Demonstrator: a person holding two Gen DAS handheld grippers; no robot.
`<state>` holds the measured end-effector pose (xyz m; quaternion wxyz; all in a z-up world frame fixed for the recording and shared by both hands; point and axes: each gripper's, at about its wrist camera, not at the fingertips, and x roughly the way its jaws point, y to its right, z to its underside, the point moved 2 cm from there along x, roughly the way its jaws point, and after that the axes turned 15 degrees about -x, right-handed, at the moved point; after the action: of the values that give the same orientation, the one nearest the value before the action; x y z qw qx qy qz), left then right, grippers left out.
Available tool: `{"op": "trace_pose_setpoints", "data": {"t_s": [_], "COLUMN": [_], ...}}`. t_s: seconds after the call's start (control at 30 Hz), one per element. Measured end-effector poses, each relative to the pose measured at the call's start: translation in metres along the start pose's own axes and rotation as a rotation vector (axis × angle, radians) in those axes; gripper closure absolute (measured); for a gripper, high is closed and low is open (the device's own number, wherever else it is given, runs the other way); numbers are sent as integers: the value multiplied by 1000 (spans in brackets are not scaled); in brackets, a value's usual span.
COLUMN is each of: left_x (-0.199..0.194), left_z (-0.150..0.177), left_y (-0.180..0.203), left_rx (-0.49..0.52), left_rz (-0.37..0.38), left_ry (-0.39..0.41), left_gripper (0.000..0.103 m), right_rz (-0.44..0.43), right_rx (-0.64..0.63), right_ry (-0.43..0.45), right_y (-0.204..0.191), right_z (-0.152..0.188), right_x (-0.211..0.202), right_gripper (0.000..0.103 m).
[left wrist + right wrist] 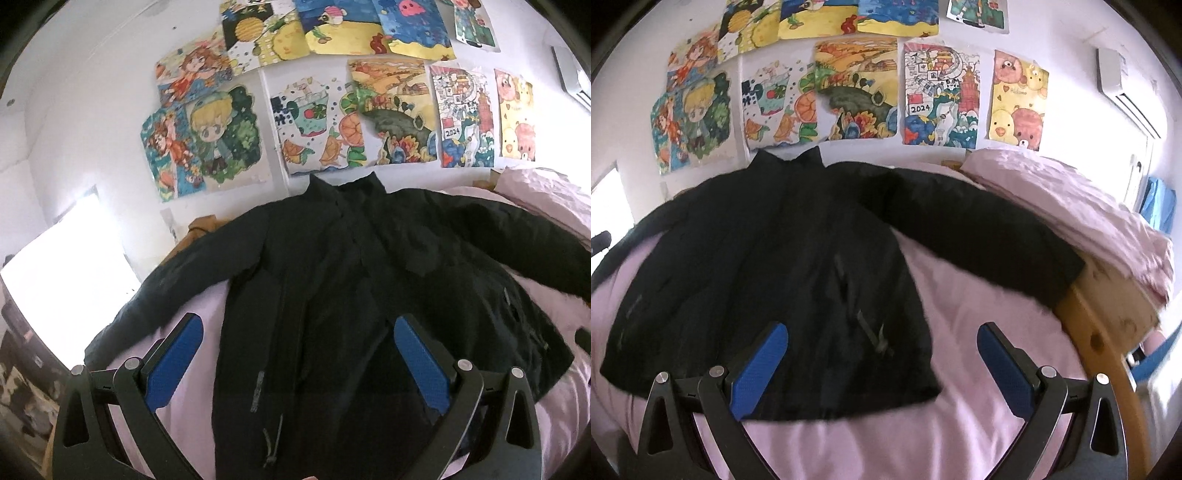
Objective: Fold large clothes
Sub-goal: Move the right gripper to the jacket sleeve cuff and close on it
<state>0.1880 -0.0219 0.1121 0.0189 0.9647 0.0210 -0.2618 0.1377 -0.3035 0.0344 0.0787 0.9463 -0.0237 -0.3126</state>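
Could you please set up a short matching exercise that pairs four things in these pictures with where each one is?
Things:
1. Black zip-front jacket
2. Crumpled pink quilt
3. Colourful children's drawings
4. White air-conditioning unit

Places:
A. Stuck in rows on the white wall behind the bed
B. Spread flat, sleeves out, on the pink bed sheet
C. Mounted high on the wall at far right
D. Heaped at the right end of the bed

Pairs: 1-B, 2-D, 3-A, 4-C
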Motion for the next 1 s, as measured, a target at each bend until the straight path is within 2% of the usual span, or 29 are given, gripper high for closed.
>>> {"op": "trace_pose_setpoints", "data": {"t_s": [0.2, 0.37, 0.57, 0.73, 1.0], "left_x": [17, 33, 53, 70, 106], "left_z": [-18, -27, -26, -25, -37], "left_y": [18, 30, 37, 45, 72], "left_rx": [9, 7, 5, 11, 46], "left_rz": [18, 30, 35, 38, 50], "left_ry": [4, 1, -24, -46, -38], "left_gripper": [1, 1, 1, 1, 1], "right_rz": [-26, 10, 13, 15, 143], "right_rx": [-17, -15, -22, 27, 116], "right_ry": [-28, -42, -73, -71, -88], "right_y": [27, 39, 39, 48, 92], "right_z": [-24, -24, -21, -21, -24], "right_x": [20, 37, 57, 65, 95], "right_gripper": [0, 0, 0, 0, 0]}}
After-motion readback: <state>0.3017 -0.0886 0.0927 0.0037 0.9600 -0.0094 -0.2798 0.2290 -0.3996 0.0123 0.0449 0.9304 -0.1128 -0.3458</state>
